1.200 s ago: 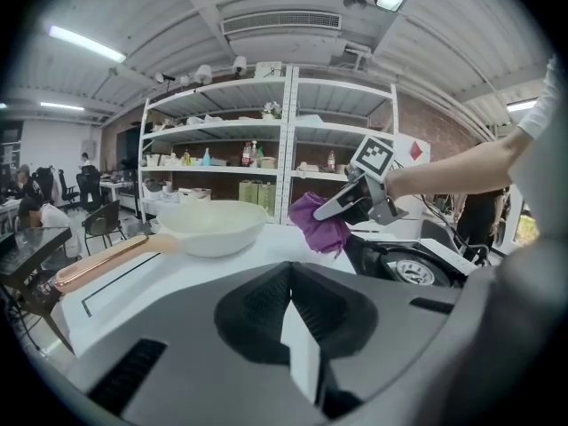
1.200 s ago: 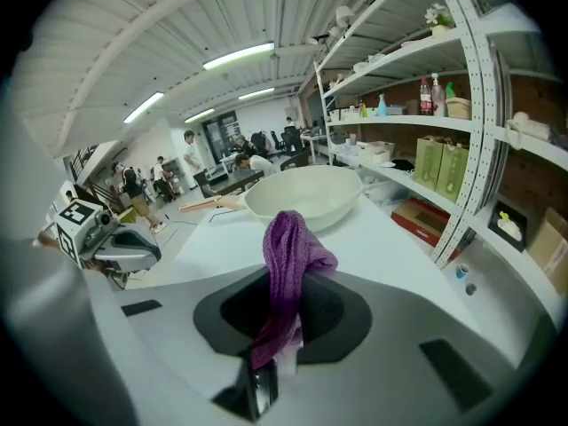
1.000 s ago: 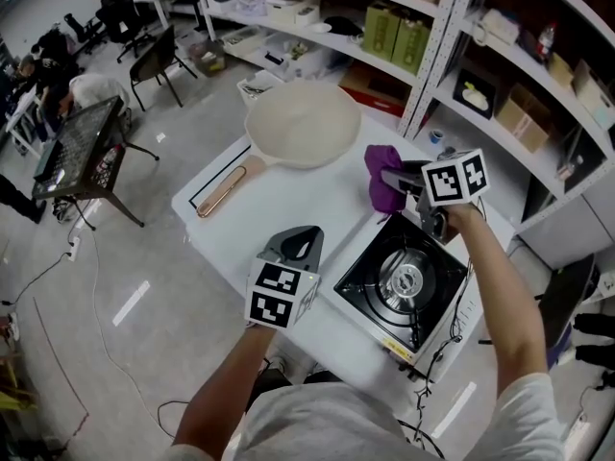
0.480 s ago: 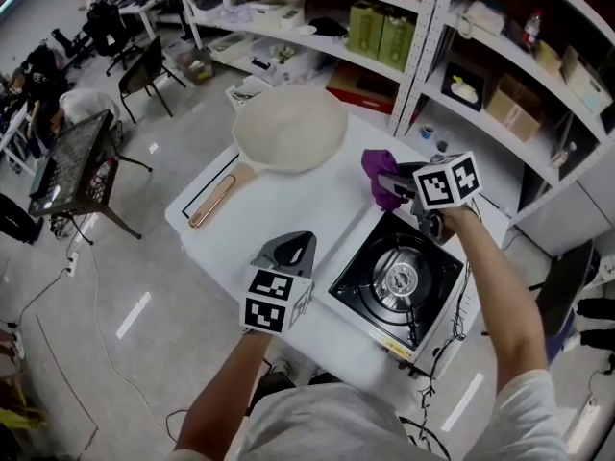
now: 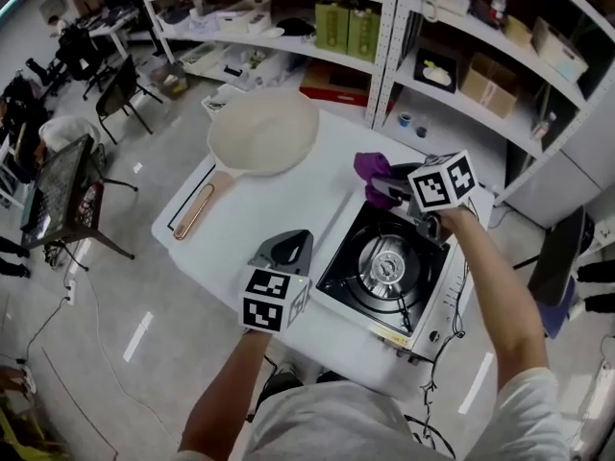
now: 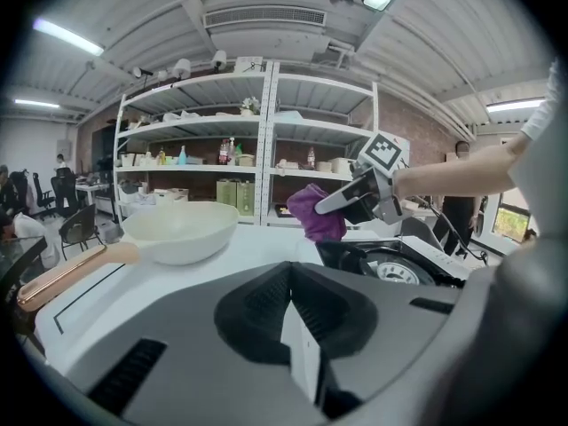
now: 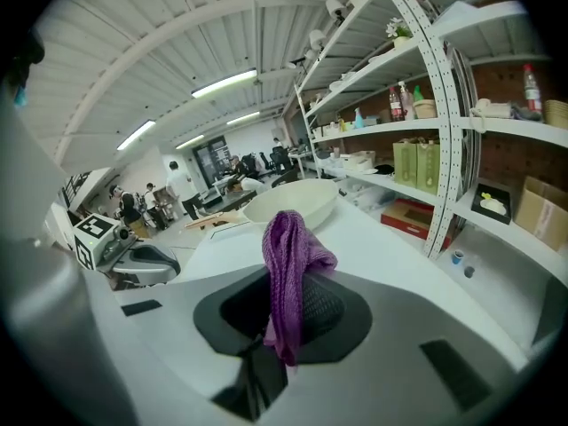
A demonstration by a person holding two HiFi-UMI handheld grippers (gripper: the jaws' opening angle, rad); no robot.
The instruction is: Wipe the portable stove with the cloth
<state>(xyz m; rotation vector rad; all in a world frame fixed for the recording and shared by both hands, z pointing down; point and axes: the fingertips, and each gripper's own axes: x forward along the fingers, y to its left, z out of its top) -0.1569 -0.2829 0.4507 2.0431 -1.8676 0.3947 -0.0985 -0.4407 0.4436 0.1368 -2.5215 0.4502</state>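
Observation:
The portable stove point(image 5: 384, 269) is a black-topped single burner on the right of the white table point(image 5: 279, 195). My right gripper point(image 5: 377, 188) hovers over the stove's far left corner, shut on a purple cloth point(image 5: 367, 166) that hangs bunched from its jaws. In the right gripper view the cloth point(image 7: 288, 256) drapes over the right gripper point(image 7: 286, 313). My left gripper point(image 5: 293, 243) is shut and holds nothing, sitting just left of the stove's near corner. The left gripper view shows its own jaws point(image 6: 293, 302) pressed together, with the stove point(image 6: 399, 264) and the cloth point(image 6: 315, 213) ahead.
A cream frying pan point(image 5: 261, 131) with a copper-coloured handle point(image 5: 195, 209) lies on the table's far left part. Metal shelving point(image 5: 404, 27) with boxes stands right behind the table. A cable point(image 5: 434, 373) hangs off the stove's near right side.
The head camera has shifted a little. My right gripper still holds the cloth at the stove's far left corner, and my left gripper stays beside the stove.

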